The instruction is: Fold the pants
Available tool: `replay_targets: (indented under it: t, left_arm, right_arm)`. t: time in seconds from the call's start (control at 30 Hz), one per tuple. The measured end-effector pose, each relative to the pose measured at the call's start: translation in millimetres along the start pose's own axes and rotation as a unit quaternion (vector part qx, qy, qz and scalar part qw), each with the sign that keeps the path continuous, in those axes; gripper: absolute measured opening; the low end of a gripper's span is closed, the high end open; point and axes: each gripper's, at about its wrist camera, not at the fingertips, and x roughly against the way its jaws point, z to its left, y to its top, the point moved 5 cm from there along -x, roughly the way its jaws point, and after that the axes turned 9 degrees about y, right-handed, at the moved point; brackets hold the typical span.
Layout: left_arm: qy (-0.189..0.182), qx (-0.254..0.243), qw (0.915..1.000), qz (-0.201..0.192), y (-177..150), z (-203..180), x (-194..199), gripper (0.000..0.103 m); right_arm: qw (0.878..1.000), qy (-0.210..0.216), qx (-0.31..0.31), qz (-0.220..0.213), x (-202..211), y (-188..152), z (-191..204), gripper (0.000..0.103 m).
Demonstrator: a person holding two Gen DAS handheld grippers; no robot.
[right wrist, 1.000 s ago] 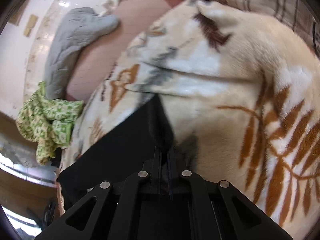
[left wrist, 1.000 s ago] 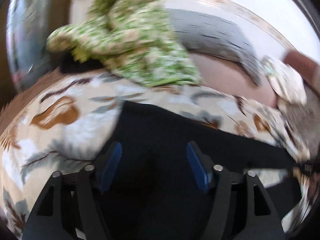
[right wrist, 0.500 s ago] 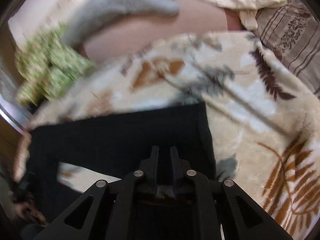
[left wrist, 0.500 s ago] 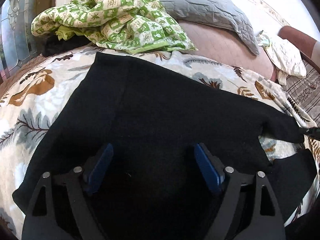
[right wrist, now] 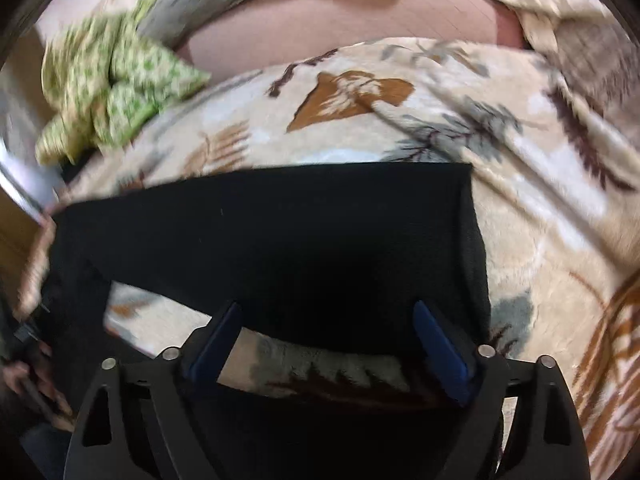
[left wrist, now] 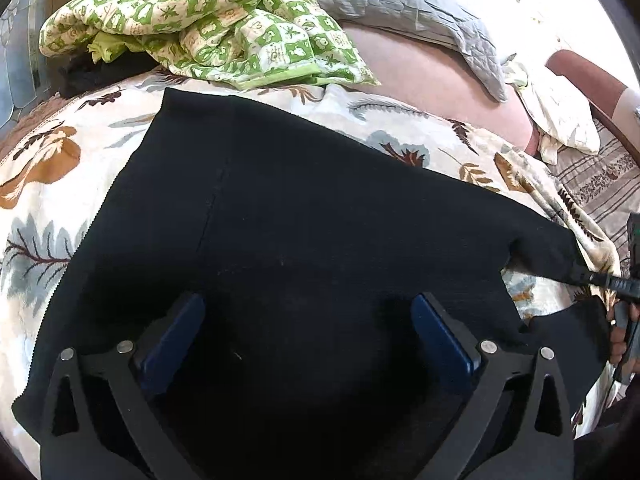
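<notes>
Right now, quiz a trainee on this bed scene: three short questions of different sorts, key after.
1. True or false: the left gripper is clamped on the pants.
2. What lies beyond the pants' far edge? A) green quilt B) red towel C) blue box
3. Fill in: the pants lie on a leaf-patterned ____.

Key: 1 false, its jaws stand open over the cloth, having just widened. 2 A. 3 blanket.

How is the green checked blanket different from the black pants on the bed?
The green checked blanket is bright, patterned with little pictures; the black pants are plain and dark. The blanket is crumpled in a heap; the pants are spread flat. The blanket sits farther back, the pants right under the open left tongs. Both lie on the leaf-print bedcover.
</notes>
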Motion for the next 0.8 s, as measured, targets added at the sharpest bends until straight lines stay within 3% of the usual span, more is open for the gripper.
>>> replay_targets:
  t: [0.17, 0.3, 0.43, 0.53, 0.67, 0.8]
  left_arm:
    - [0.017, 0.009, 0.9998, 0.004, 1.4, -1.0, -1.3, 0.103]
    - [0.031, 0.001, 0.9994, 0.018, 1.6, -2.8, -4.8, 0.103]
    - [0.054, -0.01, 0.9978, 0.036, 0.7, -9.1, -5.2, 0.103]
    - [0.047, 0.022, 0.9981, 0.035, 3.3, -6.8, 8.8, 0.103]
    - [0.066, 0.003, 0.9978, -0.002, 6.7, -16.9, 44.7, 0.103]
    - [0.082, -0.024, 0.9961, -0.021, 3.5, -32.7, 81.1, 0.103]
  right_arm:
    - [1.0, 0.011, 0.001, -0.01, -1.4, 0.4, 2.7, 0.102]
    - [1.0, 0.012, 0.001, -0.007, -5.0, 1.0, 3.6, 0.102]
    - [0.998, -0.029, 0.05, 0.016, -11.9, -5.6, 13.8, 0.103]
    - [0.995, -0.053, 0.083, 0.026, -14.3, -7.7, 19.1, 0.102]
    - [0.996, -0.054, 0.064, -0.014, 12.9, -1.9, 15.3, 0.1]
    - [0.993, -0.056, 0.058, -0.089, 74.8, -12.2, 19.7, 0.102]
